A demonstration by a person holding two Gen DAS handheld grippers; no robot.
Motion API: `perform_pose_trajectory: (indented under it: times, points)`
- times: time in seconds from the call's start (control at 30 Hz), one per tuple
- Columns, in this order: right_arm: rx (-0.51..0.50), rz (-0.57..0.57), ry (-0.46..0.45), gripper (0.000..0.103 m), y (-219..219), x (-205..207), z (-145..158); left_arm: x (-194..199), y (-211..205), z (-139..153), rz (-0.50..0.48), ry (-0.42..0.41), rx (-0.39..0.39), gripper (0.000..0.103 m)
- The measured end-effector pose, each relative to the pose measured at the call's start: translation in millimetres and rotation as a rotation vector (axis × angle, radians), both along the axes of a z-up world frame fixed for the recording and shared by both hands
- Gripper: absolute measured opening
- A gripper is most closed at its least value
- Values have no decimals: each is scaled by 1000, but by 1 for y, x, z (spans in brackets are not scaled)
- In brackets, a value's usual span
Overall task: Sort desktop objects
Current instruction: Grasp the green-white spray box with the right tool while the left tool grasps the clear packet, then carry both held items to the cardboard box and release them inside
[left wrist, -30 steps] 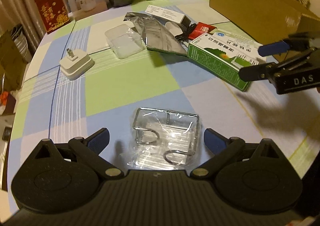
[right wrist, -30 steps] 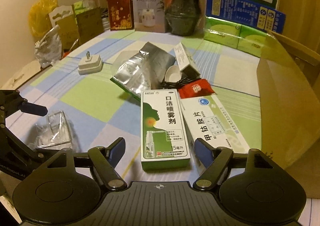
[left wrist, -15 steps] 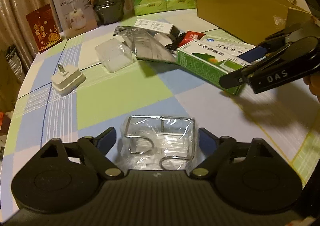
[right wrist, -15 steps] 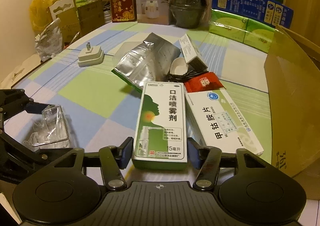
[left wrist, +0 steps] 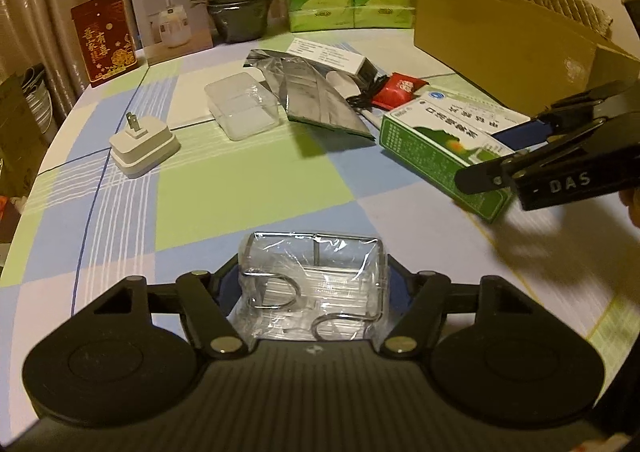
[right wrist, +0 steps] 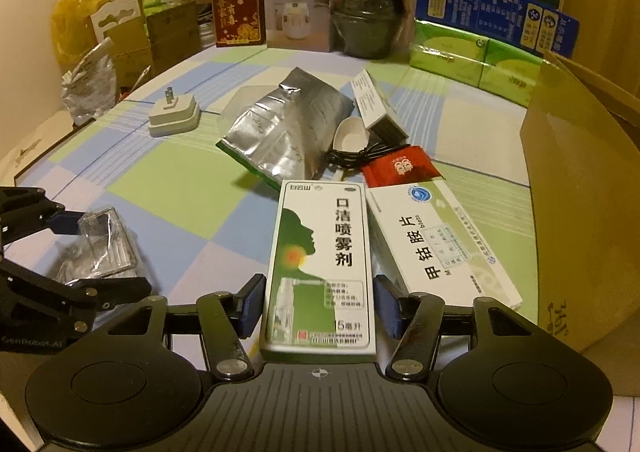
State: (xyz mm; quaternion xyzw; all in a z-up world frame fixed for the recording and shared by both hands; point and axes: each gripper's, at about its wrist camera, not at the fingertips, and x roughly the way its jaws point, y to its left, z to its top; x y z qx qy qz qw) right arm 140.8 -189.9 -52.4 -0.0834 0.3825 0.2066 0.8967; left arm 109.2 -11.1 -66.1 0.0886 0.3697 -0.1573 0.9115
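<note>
My left tongs [left wrist: 314,284] are closing on the wrapped wire rack [left wrist: 314,280], which sits on the counter [left wrist: 248,196] right between the pads; the film already looks pinched at both sides, so I count it as gripped, if only lightly. The rack lies straight ahead of these tongs, its long side running across, from one pad to the other, so the bite falls on its two short ends.

My right tongs [right wrist: 318,306] straddle the green spray box [right wrist: 320,264]. The pads stand at its near end, touching or just off its long edges, and they are easing open a little, so I judge the hold loose, not clenched. The box's long axis points away from me, in line with the tongs, and a white pill box [right wrist: 436,244] lies just beside it on the right, nearly touching.

The cardboard box [right wrist: 580,188] stands off to the right, much nearer my right hand than my left. If that is where things go, the spray box has the short trip, and the rack must cross over the clutter in the middle. I would firm up the right grip before any lift.
</note>
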Motion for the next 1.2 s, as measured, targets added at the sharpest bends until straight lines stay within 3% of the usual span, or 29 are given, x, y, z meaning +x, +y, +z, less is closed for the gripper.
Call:
perform_pose_trajectory:
  times: [0.3, 0.67, 0.8, 1.2]
  points:
    - [5, -21, 32, 53, 2, 9, -8, 4, -5, 0, 23, -14, 7, 64]
    - [28, -32, -16, 53, -6, -18, 7, 2, -5, 4, 52, -13, -23, 63]
    - [64, -65, -39, 53, -14, -35, 25, -2, -14, 12, 52, -29, 13, 63]
    - [117, -219, -136, 53, -81, -68, 112, -31, -63, 84, 129, -36, -49, 63]
